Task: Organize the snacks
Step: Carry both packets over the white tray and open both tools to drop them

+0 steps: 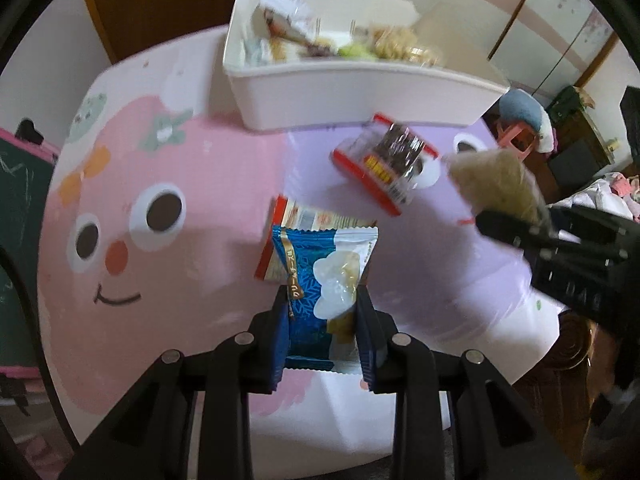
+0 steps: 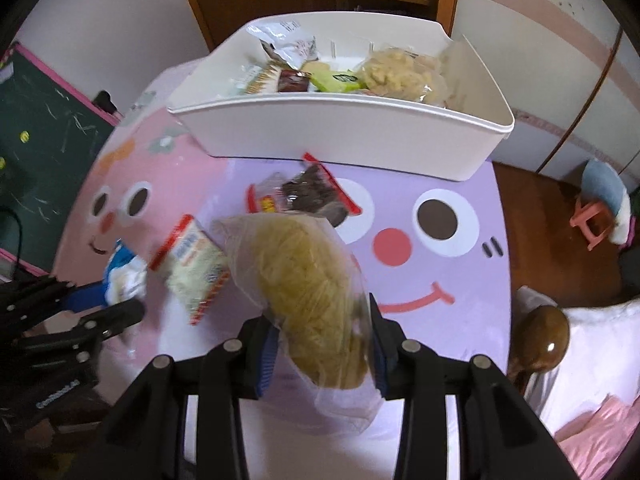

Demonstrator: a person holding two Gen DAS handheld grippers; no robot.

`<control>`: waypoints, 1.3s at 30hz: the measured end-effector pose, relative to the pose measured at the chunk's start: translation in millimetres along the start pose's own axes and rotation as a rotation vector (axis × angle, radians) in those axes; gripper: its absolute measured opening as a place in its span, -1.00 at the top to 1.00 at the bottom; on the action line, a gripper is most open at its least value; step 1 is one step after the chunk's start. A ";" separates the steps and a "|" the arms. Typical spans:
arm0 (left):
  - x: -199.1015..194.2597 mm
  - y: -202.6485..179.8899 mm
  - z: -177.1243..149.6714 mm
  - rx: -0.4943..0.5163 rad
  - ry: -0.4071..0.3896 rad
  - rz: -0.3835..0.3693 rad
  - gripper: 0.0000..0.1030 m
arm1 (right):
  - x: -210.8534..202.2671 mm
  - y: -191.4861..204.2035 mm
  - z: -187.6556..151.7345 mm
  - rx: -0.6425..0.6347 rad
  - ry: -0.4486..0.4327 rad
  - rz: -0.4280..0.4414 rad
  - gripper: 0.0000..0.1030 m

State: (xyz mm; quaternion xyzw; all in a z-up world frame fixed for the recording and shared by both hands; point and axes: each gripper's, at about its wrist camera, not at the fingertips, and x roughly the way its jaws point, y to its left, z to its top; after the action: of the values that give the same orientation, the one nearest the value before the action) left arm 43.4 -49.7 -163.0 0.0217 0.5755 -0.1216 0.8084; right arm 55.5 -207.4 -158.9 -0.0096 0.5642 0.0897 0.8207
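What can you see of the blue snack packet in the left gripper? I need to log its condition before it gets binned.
The blue snack packet is a small sealed foil pouch, blue with a snowflake pattern, a gold strip of Japanese lettering and a white panel picturing pale pieces. It looks intact and slightly puffed. The left gripper is shut on its sides and holds it above the table mat, touching nothing else. A red-edged packet lies behind it.

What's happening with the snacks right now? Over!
Left gripper shut on blue packet. Right gripper shut on yellow noodle bag. Two red-edged packs on table. White bin ahead, path clear.
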 end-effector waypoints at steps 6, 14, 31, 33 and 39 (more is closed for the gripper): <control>-27.4 -4.5 27.6 0.022 -0.085 0.016 0.46 | -27.8 2.3 6.7 0.050 -0.062 0.047 0.26; -80.1 -6.6 80.0 0.017 -0.227 0.012 0.46 | -81.3 -7.6 43.0 0.112 -0.212 0.049 0.26; -123.8 -12.5 177.5 -0.002 -0.341 0.023 0.45 | -139.9 -28.4 122.8 0.232 -0.364 0.065 0.26; -125.0 -14.0 186.2 -0.001 -0.345 0.023 0.45 | -141.0 -31.2 132.7 0.247 -0.372 0.078 0.26; -118.0 -16.6 211.1 0.005 -0.348 0.015 0.45 | -138.8 -33.1 156.7 0.287 -0.383 0.091 0.25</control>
State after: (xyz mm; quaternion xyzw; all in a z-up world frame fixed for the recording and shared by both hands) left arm 198.6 -82.4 20.2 0.0065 0.4262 -0.1188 0.8968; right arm 157.3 -240.5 23.9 0.1498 0.4054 0.0458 0.9006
